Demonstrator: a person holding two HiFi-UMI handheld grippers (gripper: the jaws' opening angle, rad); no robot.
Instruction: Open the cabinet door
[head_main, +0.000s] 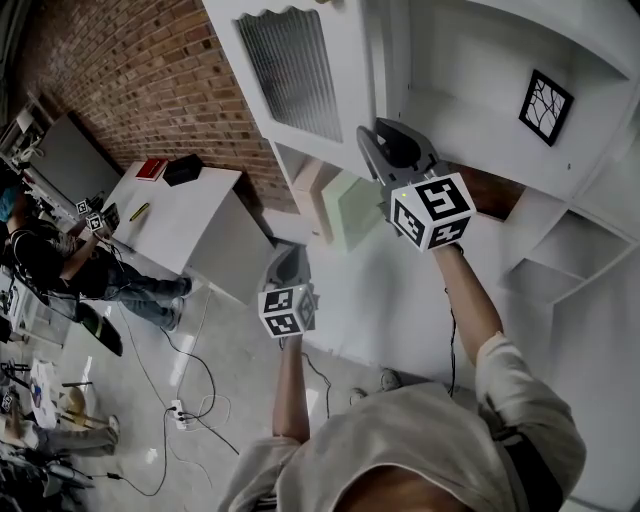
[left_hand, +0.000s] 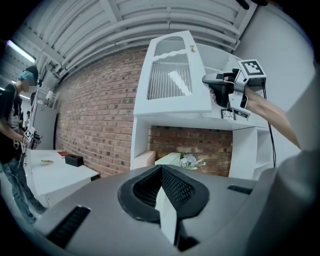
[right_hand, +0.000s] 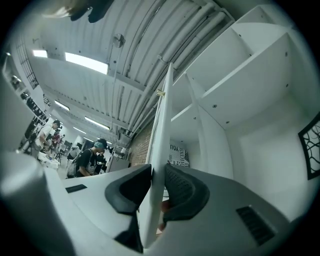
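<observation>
Brickwork (head_main: 130, 80) fills the wall behind a tall white cabinet (head_main: 470, 100) of open shelves. The cabinet door (head_main: 300, 70), white with a ribbed glass panel, hangs at the unit's upper left. It stands swung out from the opening, and the bare white shelves show to its right in the right gripper view. A small knob (left_hand: 191, 48) sits near the door's free edge.

A white desk (head_main: 190, 215) stands against the brick wall to the left, well apart from the cabinet. A person (head_main: 50, 260) bends over things just beyond it.

The right gripper (head_main: 375, 140) is raised to the door's free edge. In its own view the door runs edge-on between the fingers (right_hand: 185, 192), and both pads press on the panel from either side. The left gripper (head_main: 285, 255) hangs lower, below the door and touching nothing. Its fingers (left_hand: 180, 187) are drawn together at the tips with no object between them.

In the low compartment under the door stand a pale green box (head_main: 352, 207) and a small bunch of flowers (left_hand: 190, 161). A black framed picture (head_main: 546, 106) leans on the shelf to the right of the raised gripper. On the desk lie a black box (head_main: 183, 169), a red book (head_main: 151, 169) and a yellow pen-like item (head_main: 139, 211).
</observation>
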